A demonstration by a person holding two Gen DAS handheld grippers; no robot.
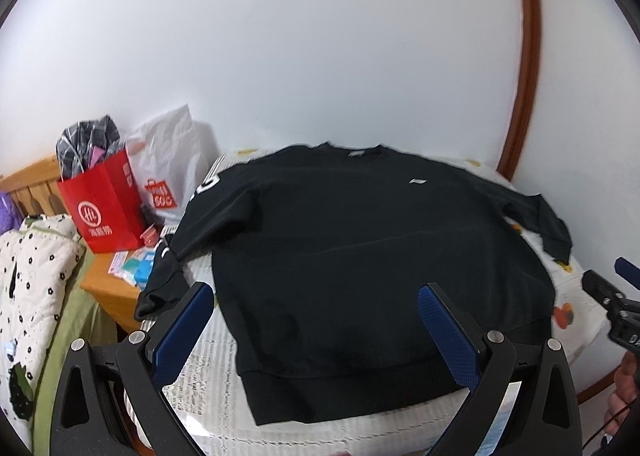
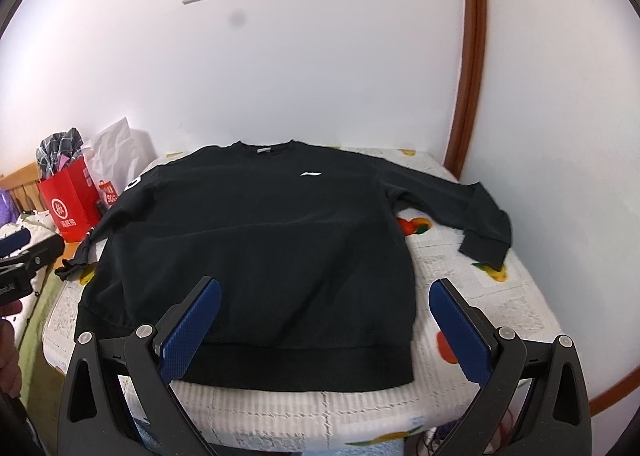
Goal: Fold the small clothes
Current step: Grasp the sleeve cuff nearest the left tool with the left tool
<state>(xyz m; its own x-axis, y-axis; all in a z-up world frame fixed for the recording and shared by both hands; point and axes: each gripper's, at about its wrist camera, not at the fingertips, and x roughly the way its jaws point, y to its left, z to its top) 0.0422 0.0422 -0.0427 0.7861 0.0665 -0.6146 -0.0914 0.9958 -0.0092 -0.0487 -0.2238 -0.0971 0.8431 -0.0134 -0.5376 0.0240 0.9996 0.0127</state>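
My left tongs [image 1: 316,330] and right tongs [image 2: 326,326] wide, empty; sweatshirt [image 2: 256,240] spread flat for folding, collar at 12 o'clock.

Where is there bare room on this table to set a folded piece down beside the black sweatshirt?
The table cover is bare right of the sweatshirt, between its body and the bent right sleeve, and along the near strip below the hem. The left edge is crowded: that sleeve hangs over it by the red bag.
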